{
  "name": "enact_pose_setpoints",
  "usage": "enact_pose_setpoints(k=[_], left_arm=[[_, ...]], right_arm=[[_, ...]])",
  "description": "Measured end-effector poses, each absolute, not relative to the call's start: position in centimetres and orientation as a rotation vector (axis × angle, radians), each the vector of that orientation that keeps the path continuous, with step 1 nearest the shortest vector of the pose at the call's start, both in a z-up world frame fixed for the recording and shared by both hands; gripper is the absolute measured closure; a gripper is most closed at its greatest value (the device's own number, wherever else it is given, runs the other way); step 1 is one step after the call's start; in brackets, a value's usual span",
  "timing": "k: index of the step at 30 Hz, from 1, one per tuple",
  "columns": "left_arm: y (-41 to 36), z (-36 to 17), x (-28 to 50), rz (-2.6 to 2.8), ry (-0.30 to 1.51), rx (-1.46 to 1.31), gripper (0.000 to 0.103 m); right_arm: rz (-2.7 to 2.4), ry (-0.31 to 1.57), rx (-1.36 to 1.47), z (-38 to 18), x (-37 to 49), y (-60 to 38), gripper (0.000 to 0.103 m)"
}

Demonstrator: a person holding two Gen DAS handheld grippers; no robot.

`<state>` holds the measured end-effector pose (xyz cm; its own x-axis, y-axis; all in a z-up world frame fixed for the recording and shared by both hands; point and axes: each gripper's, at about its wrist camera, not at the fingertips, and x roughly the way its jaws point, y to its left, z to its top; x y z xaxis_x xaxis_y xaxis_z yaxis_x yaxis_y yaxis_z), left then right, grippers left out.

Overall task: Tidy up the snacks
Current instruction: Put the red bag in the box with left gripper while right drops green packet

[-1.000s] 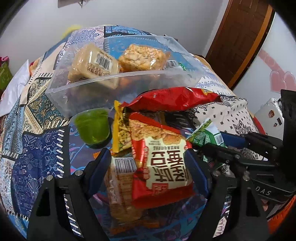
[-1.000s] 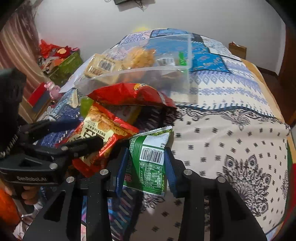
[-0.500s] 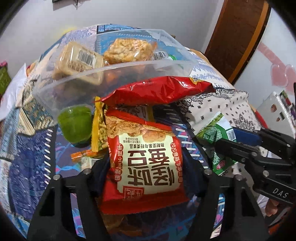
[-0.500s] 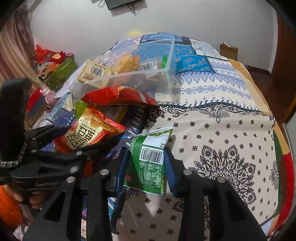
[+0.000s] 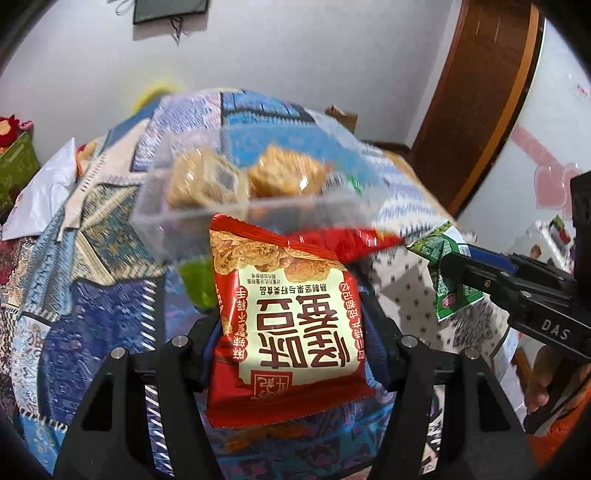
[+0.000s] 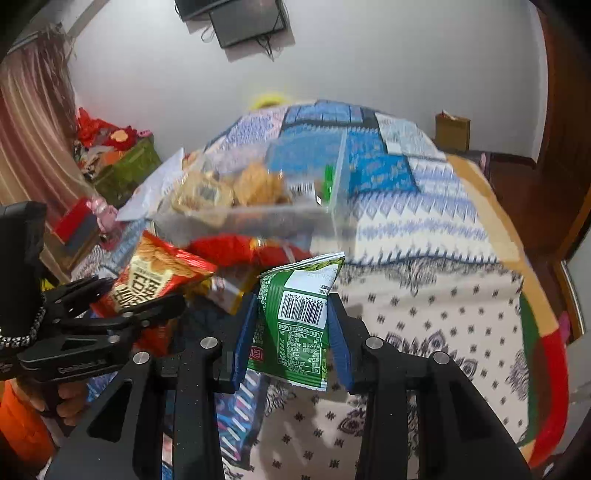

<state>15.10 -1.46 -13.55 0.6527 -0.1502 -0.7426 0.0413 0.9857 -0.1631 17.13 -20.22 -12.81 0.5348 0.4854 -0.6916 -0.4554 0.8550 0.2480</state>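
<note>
While both claws work over a bed [image 6: 424, 236] under a patchwork quilt of blue geometric panels and a cream paisley block, white walls, a wall-mounted screen [image 6: 247, 20] and a brown wooden door [image 5: 476, 96] frame the room. Left gripper [image 5: 291, 325] pinches a glossy crinkled red snack packet [image 5: 288, 314] between its blue pads; ahead of it sits a clear rigid plastic bin [image 5: 229, 218] holding wrapped square cakes. Right gripper [image 6: 291, 325] is clamped on a flat green foil packet [image 6: 299, 317], barcode up, with the bin ahead and left.
</note>
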Motion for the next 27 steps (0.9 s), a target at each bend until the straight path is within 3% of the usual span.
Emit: enact_pose_setpoints(k=[15,27], left_arm=[[2.1,-7.8,19.9,-0.049,0.685,-0.16,0.039],[3.4,-8.8,27.3,-0.002,0.694,-0.196,0.039]], right_arm=[[0.569,0.698,0.038,-8.3,21.2,-18.0,0.068],[0.565,0.7,0.043,-8.6,26.9,-15.3,0.068]])
